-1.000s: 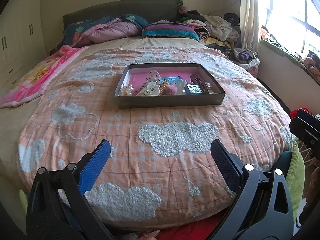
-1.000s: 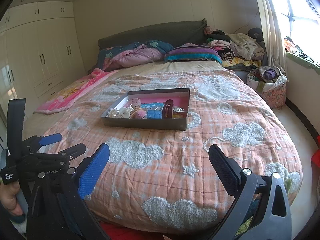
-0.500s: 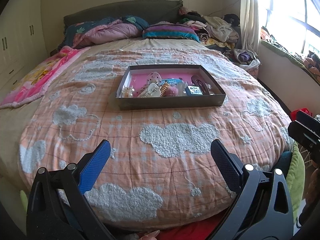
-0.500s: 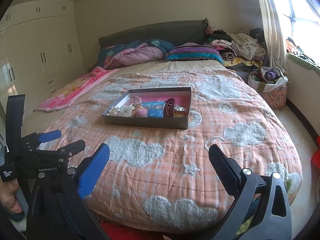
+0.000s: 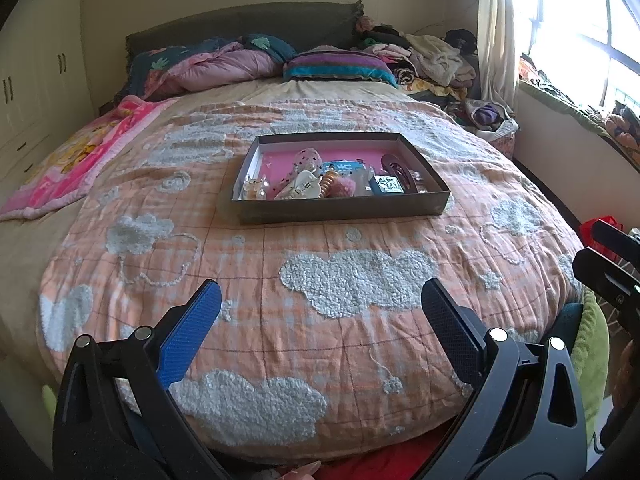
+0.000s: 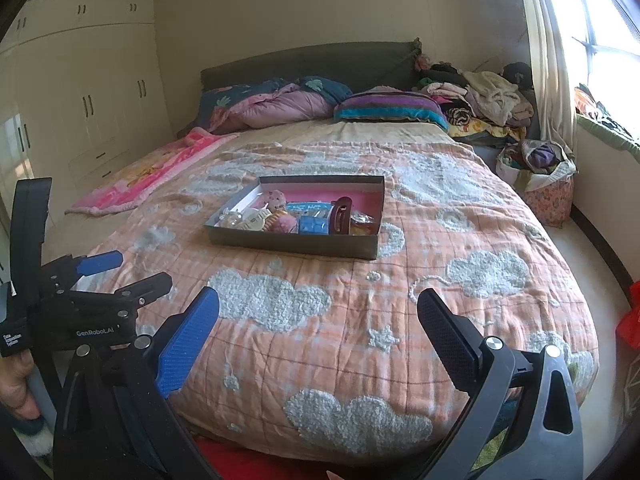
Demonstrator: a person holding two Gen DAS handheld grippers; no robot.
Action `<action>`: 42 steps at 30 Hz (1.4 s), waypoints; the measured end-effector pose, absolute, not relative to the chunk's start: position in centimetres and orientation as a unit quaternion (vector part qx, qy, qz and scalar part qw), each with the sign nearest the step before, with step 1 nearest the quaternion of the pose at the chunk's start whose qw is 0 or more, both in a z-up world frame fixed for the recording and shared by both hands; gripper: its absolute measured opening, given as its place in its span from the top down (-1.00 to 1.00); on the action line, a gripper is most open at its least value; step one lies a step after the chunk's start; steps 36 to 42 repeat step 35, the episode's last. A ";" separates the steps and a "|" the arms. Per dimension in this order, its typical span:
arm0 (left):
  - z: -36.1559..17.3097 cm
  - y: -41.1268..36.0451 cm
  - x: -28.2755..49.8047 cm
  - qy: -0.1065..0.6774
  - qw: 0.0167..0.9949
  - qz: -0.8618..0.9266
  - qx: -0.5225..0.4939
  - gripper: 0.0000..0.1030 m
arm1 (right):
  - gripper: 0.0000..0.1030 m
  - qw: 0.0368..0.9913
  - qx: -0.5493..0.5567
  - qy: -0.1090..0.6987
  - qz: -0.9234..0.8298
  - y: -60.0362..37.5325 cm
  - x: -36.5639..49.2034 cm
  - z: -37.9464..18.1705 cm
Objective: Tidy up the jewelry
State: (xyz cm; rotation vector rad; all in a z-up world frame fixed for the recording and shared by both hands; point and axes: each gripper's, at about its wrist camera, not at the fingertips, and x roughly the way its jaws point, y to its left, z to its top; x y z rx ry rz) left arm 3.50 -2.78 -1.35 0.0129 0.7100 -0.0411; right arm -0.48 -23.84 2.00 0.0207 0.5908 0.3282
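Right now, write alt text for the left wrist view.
An open gripper hovers over the foot of a bed with a peach cloud quilt. Farther up sits a shallow grey box of hair clips and trinkets, pillows behind it.

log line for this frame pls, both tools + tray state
left tool: open, empty | right tool: open, empty | tray: on bed, holds hair clips and trinkets, untouched | phase: approach, neither tool at tray
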 end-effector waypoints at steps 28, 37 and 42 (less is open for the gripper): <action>-2.0 -3.3 4.5 0.380 0.925 -0.023 0.009 -0.82 | -0.92 0.955 0.026 0.261 0.139 -25.6 -1.2 3.3; -2.1 1.2 10.1 0.387 0.920 0.067 -0.017 -0.82 | -0.92 0.963 0.037 0.244 0.108 -29.3 1.8 3.8; -2.1 1.2 10.1 0.387 0.920 0.067 -0.017 -0.82 | -0.92 0.963 0.037 0.244 0.108 -29.3 1.8 3.8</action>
